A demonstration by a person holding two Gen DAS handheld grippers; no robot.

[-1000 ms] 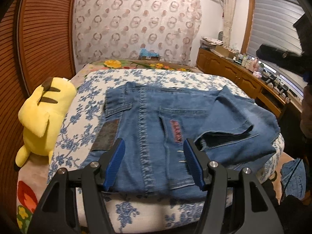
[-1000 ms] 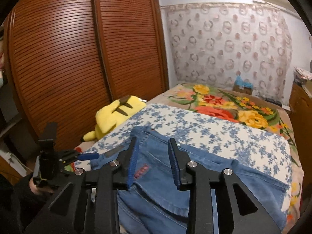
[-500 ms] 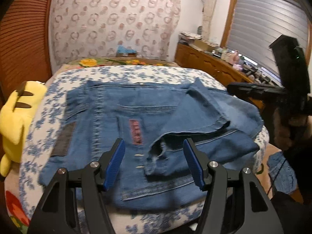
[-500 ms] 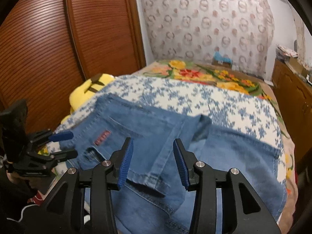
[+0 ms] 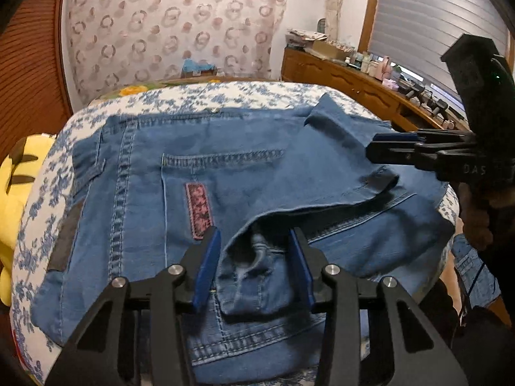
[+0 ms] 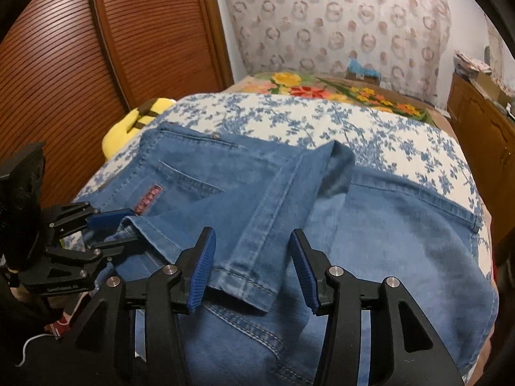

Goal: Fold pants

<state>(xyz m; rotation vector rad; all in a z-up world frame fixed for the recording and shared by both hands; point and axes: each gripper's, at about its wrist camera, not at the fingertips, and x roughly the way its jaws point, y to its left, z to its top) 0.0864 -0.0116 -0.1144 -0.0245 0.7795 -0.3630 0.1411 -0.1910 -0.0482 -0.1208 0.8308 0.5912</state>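
Note:
Blue jeans lie on a bed with a blue floral cover, a leg folded back over the seat. My left gripper is open, its blue pads either side of the folded leg's hem corner. My right gripper is open just above the leg's hem. In the left wrist view the right gripper reaches in from the right above the leg. In the right wrist view the left gripper shows at the left by the hem corner. The jeans fill the near bed.
A yellow plush toy lies at the bed's left edge, by the wooden slatted wardrobe. A wooden dresser with small items runs along the right wall. A flowered blanket covers the far end of the bed.
Both grippers have moved closer to the jeans and down to the folded leg's hem. The left gripper's jaws have narrowed a little around the hem corner.

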